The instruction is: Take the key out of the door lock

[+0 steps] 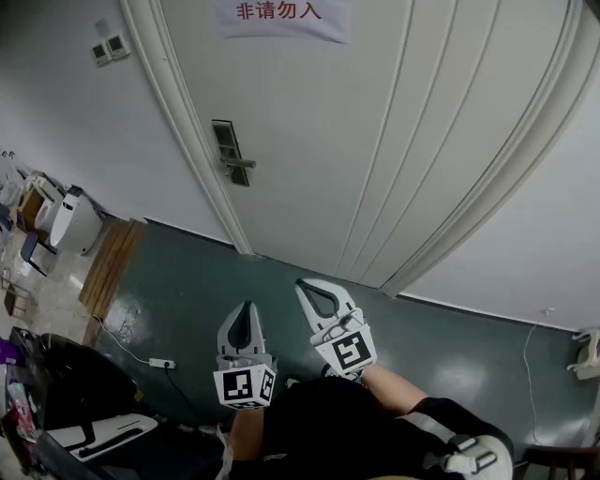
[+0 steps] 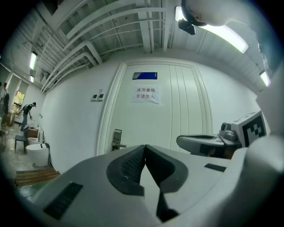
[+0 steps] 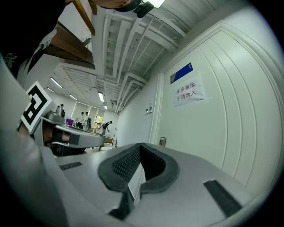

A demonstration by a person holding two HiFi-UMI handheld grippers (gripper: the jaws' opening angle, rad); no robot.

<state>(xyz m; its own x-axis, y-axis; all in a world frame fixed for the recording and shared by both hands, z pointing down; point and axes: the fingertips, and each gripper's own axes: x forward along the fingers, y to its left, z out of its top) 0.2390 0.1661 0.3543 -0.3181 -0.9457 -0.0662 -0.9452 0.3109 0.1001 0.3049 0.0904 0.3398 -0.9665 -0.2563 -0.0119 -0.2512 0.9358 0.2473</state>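
Observation:
The white door [image 1: 375, 141] carries a dark metal lock plate [image 1: 225, 150] with a lever handle [image 1: 239, 164] near its left edge. I cannot make out a key in it at this distance. Both grippers are held low, well back from the door. My left gripper [image 1: 247, 309] is shut with nothing between its tips, and my right gripper [image 1: 305, 284] beside it is shut and empty too. From the left gripper [image 2: 144, 146] the lock plate [image 2: 116, 139] shows far ahead, slightly left. In the right gripper view the gripper [image 3: 140, 145] points at the door with the lock plate [image 3: 163, 141] small beyond it.
A paper sign [image 1: 286, 17] hangs high on the door. Wall switches [image 1: 111, 47] sit left of the frame. Wooden boards [image 1: 111, 267] lean at the left wall, a power strip [image 1: 161, 362] lies on the dark floor, and white fixtures [image 1: 70, 220] stand further left.

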